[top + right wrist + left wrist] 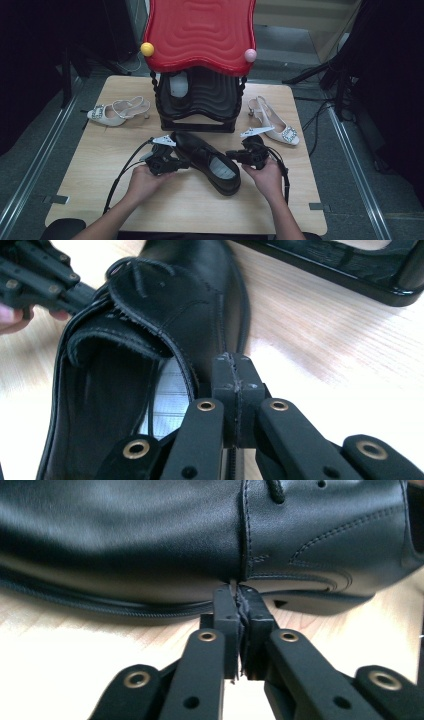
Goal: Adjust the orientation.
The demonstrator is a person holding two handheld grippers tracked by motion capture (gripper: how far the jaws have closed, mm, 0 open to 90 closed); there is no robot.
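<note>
I see the black shoe (206,160) lying on the table (100,165) in front of the black rack (200,107), between my two tools. My left tool (239,592) is clenched empty, tips against the shoe's side by the sole. My right tool (235,360) is clenched empty too, beside its opening.

text: none legible | labels: none | brands: none | numbers: none | signs: none | checked: black leather shoe (207,161), shoe rack (199,102), heeled sandals (118,111)
</note>
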